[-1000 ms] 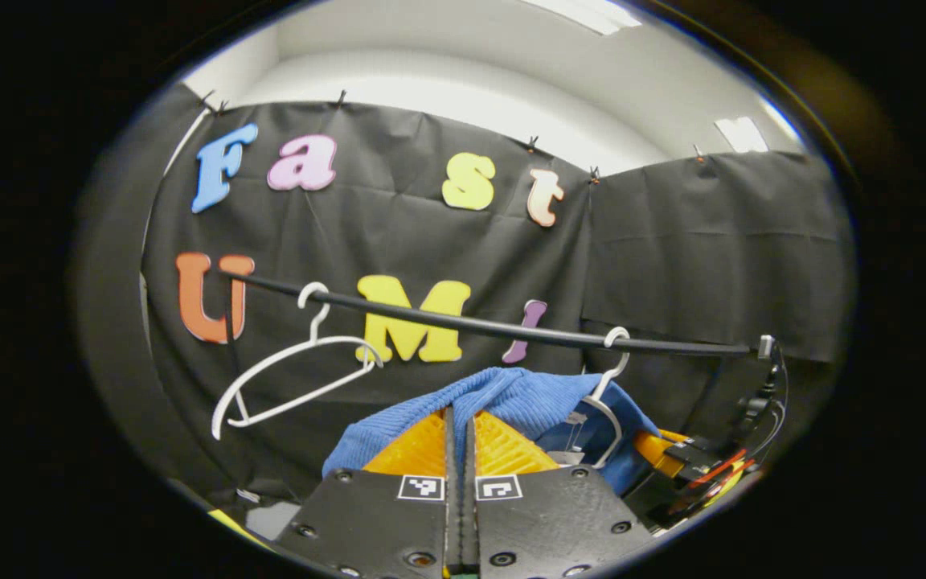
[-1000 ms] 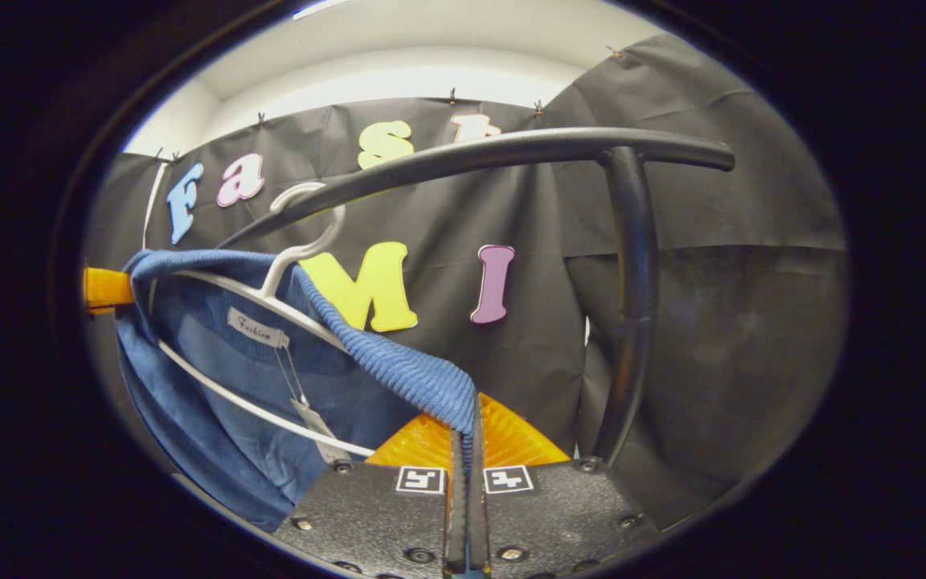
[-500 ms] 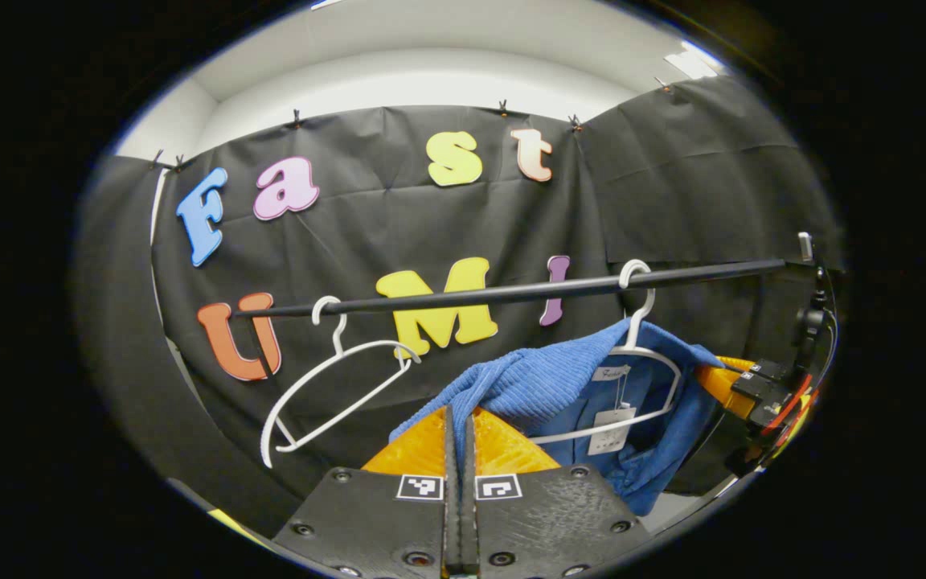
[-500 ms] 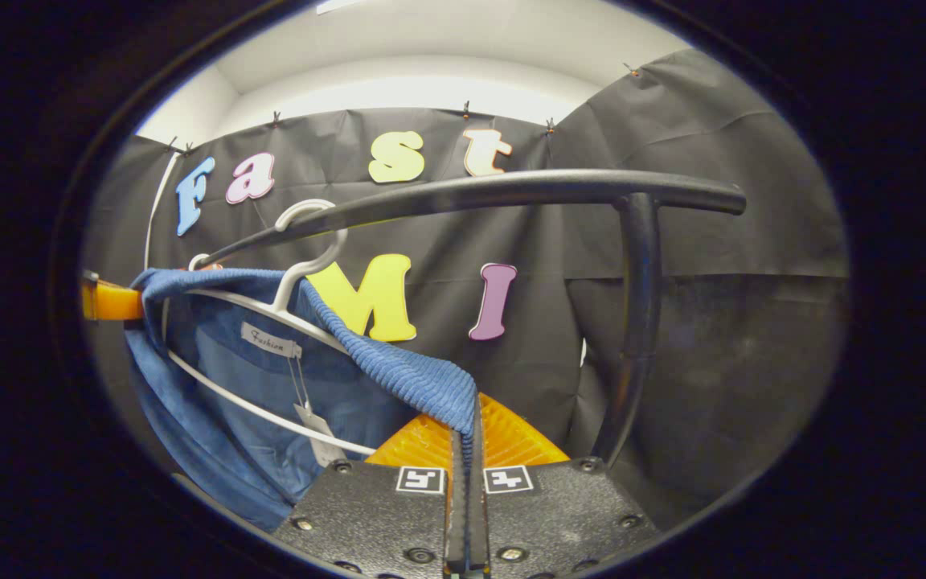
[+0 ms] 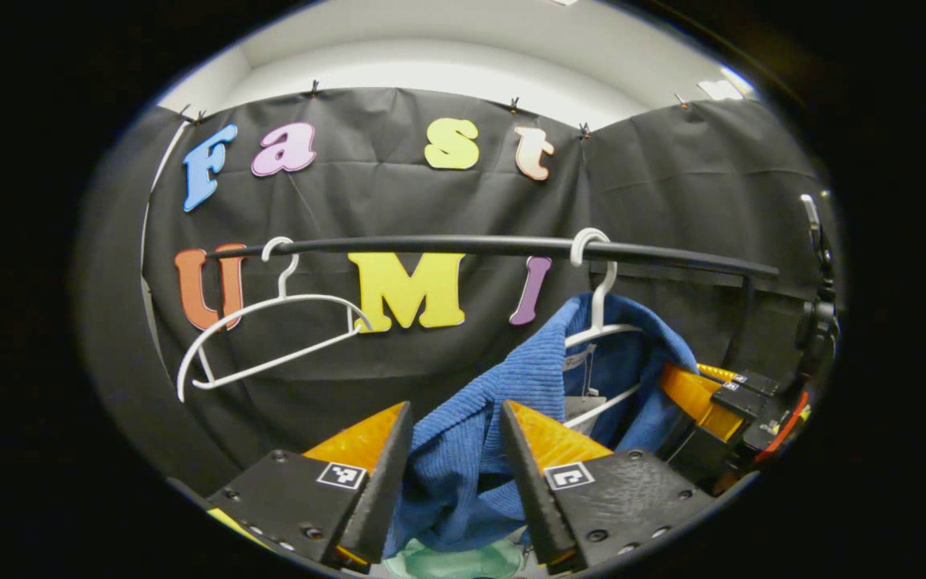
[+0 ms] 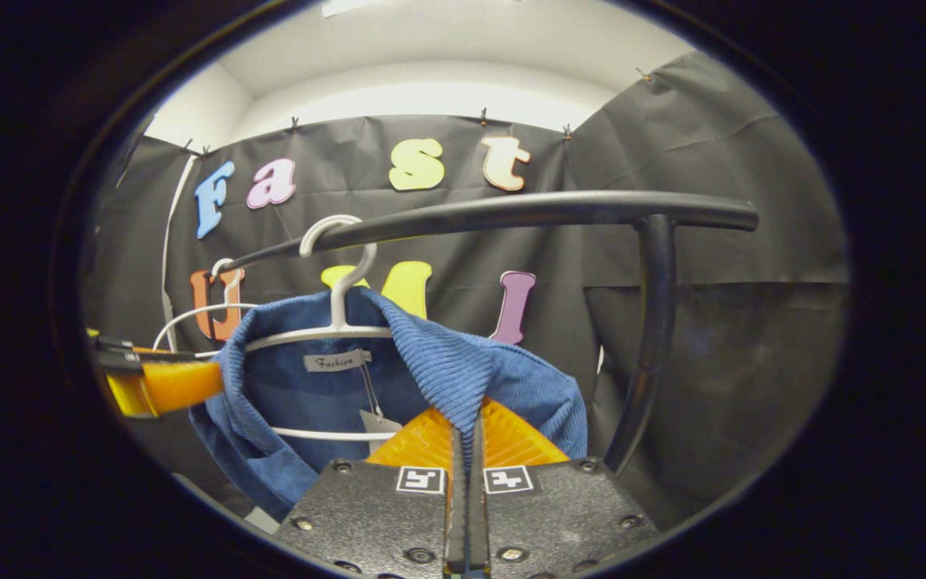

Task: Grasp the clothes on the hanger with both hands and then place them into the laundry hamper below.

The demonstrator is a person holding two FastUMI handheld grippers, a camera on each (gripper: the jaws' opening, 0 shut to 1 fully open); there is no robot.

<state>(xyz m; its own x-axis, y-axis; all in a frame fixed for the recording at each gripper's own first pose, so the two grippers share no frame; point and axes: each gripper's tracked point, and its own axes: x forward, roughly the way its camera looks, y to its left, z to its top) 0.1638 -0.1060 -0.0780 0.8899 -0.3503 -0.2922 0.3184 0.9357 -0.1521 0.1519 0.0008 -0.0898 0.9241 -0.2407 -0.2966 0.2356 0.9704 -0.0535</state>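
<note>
A blue ribbed garment hangs on a white hanger hooked over the black rail. In the left gripper view, the left gripper stands wide, its fingers either side of a fold of the garment without pressing it. In the right gripper view, the right gripper is closed tight, pinching the garment's shoulder edge between its fingers. A neck label and a hangtag show inside the collar. An empty hanger hangs further along the rail. Something pale green lies below the left gripper; what it is cannot be told.
</note>
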